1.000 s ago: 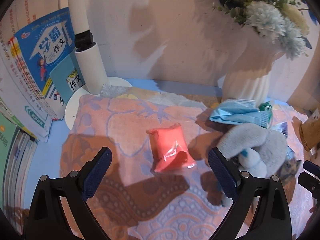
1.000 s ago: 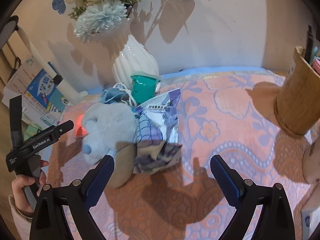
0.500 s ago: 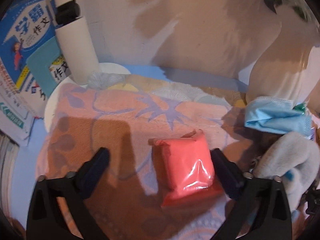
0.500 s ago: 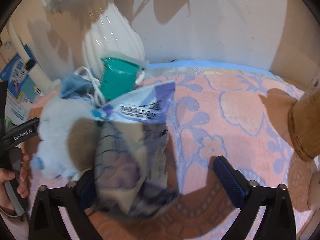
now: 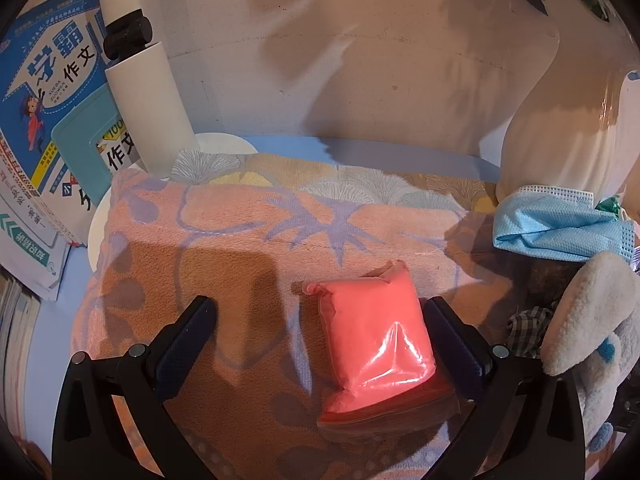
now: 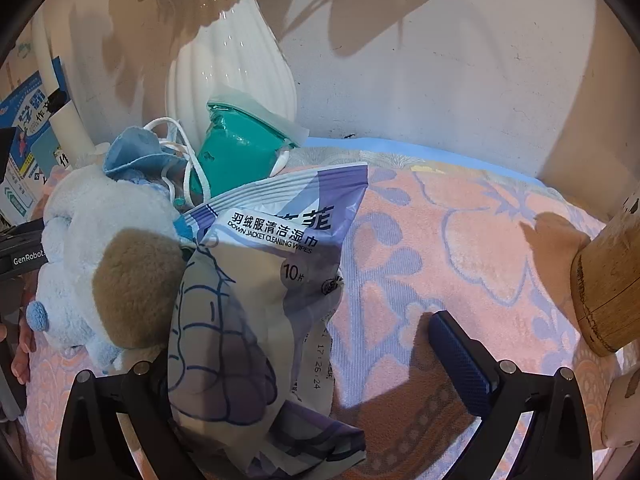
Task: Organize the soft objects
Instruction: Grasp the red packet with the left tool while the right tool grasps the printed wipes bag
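A pink-red soft pouch (image 5: 376, 344) lies on the peach flowered towel (image 5: 240, 220). My left gripper (image 5: 318, 312) is open around it: the right finger is close against the pouch's side, the left finger well apart. A purple-and-white pack of cleaning wipes (image 6: 272, 280) lies between the jaws of my open right gripper (image 6: 300, 332). It hides the left fingertip, and the right finger stands clear on the towel (image 6: 460, 240). A light-blue plush toy (image 6: 100, 248) leans against the pack and shows at the right edge (image 5: 592, 320).
A blue face mask (image 5: 556, 228) and a teal pouch (image 6: 236, 156) lie before a white vase (image 6: 232, 76). A white lamp post (image 5: 144, 92) and books (image 5: 44, 100) stand at the left. A wooden holder (image 6: 608, 280) is at the right. A hand (image 6: 20, 356) shows.
Both grippers have come down and forward. The pink pouch now sits between the left fingers, and the wipes pack between the right fingers. Nothing on the towel has shifted.
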Demonstrator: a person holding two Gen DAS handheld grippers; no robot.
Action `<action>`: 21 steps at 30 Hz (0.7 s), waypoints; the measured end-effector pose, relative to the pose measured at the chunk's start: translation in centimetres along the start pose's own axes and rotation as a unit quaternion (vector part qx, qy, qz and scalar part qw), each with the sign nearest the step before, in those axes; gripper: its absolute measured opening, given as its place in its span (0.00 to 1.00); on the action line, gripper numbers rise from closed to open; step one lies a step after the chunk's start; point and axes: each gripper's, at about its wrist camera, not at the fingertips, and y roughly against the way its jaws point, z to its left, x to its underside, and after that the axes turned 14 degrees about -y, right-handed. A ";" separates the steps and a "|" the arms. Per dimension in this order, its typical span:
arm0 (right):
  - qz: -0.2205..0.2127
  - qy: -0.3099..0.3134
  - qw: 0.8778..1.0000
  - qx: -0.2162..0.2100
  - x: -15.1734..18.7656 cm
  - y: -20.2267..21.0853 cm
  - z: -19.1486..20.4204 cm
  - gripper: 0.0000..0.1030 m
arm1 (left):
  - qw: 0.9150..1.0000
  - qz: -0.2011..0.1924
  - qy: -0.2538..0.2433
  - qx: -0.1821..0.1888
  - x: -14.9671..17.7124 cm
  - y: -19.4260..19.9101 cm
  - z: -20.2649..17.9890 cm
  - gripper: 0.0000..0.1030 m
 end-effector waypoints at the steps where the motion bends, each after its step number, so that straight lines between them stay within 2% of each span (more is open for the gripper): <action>1: 0.000 0.000 1.000 0.000 0.0 0.0 0.0 1.00 | 1.000 0.000 0.000 0.000 0.0 0.0 0.0 1.00; 21: 0.000 -0.003 1.000 -0.005 0.0 0.0 -0.3 1.00 | 1.000 0.000 -0.001 -0.001 0.0 0.0 0.0 1.00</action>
